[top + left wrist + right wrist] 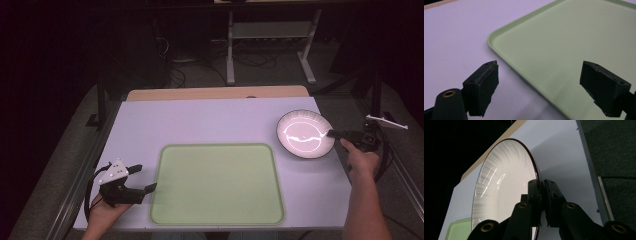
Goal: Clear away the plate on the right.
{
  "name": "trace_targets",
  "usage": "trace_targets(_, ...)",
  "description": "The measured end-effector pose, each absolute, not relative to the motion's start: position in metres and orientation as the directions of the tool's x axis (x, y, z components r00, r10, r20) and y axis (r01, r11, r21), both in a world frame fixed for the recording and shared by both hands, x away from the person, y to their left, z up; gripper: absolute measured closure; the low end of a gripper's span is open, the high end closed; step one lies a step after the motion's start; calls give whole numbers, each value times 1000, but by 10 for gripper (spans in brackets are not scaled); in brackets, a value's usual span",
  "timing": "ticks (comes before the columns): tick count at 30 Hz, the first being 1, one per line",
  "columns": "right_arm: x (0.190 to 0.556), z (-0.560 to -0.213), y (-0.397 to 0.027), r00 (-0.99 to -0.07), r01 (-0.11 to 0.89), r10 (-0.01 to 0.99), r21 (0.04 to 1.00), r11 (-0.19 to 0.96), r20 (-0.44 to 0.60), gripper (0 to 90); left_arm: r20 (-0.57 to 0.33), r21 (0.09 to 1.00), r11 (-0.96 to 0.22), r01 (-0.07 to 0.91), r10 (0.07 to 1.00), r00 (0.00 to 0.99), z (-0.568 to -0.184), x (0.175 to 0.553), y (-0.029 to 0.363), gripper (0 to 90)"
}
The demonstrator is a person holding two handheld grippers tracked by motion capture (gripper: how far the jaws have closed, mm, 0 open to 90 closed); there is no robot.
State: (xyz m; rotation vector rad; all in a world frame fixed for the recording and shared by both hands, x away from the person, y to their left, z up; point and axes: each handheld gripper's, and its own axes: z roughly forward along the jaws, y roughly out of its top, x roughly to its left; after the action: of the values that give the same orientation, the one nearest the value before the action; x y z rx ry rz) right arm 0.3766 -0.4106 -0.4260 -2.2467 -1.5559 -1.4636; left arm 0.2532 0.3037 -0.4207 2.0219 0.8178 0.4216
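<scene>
step: right tongs [334, 133] clamped on plate [302, 134] rim at 3 o'clock | left tongs [142, 178] apart, idle | next: carry plate onto tray [216, 185]

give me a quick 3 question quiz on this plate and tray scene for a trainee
1. True or false: the right gripper is shut on the rim of the white plate.
2. Where does the green tray lie? A) under the plate B) on the table between the two grippers C) on the floor
3. How do the jaws of the left gripper stand, and is anything between them?

Key:
1. True; in the right gripper view the jaws clamp the plate's dark-edged rim.
2. B; the plate is off to the tray's right, apart from it.
3. Open and holding nothing, beside the tray's left edge.
</scene>
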Motion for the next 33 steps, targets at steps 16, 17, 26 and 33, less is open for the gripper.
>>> trace_targets(16,334,-405,-415,-73,753,692,494,-434,719,832,-12,833,-393,389,691,723,-421,253,303,153)
trace_targets(17,332,-404,-413,-84,757,694,499,-422,715,832,-12,832,-394,390,691,723,-421,253,303,152)
trace_targets(26,318,-395,-387,-166,773,683,523,-358,712,831,-12,835,-389,390,696,718,-421,252,306,152)
trace_targets(33,315,-387,-367,-222,780,663,538,-319,715,831,-10,836,-387,388,698,716,-420,252,306,152)
